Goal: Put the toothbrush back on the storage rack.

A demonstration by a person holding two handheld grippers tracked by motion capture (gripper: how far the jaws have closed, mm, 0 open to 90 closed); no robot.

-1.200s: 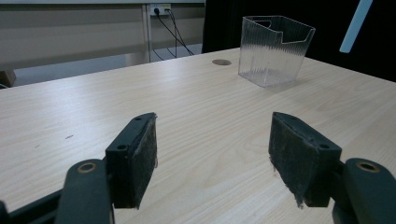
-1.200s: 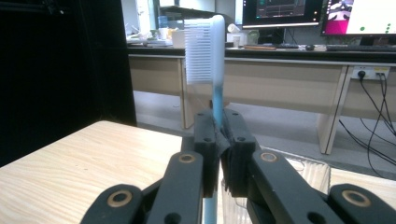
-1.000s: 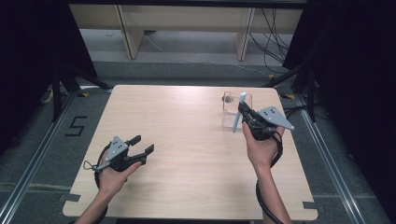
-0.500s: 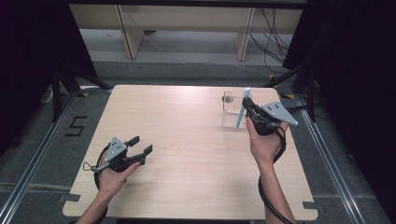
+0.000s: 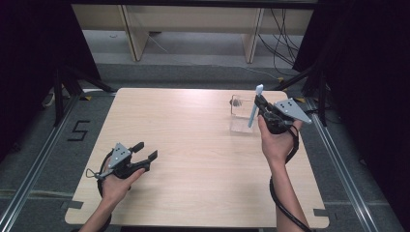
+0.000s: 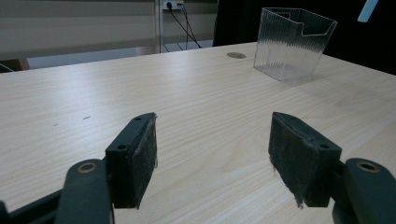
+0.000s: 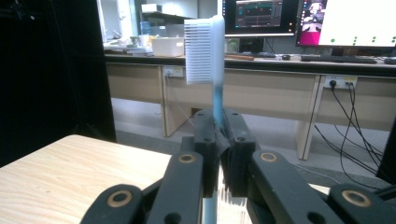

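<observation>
Right gripper [image 5: 261, 107] clenched on the blue-and-white plastic toothbrush [image 5: 255, 106], handle near-vertical, bristle head up, lower end over the clear ribbed plastic holder [image 5: 240, 121] at the worktop [image 5: 193, 145] far right. Left gripper [image 5: 145, 151] released, idle, well apart at near left.

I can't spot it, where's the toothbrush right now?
The toothbrush is clamped upright in the right tool, bristles up, just above the clear cup at the table's far right.
</observation>
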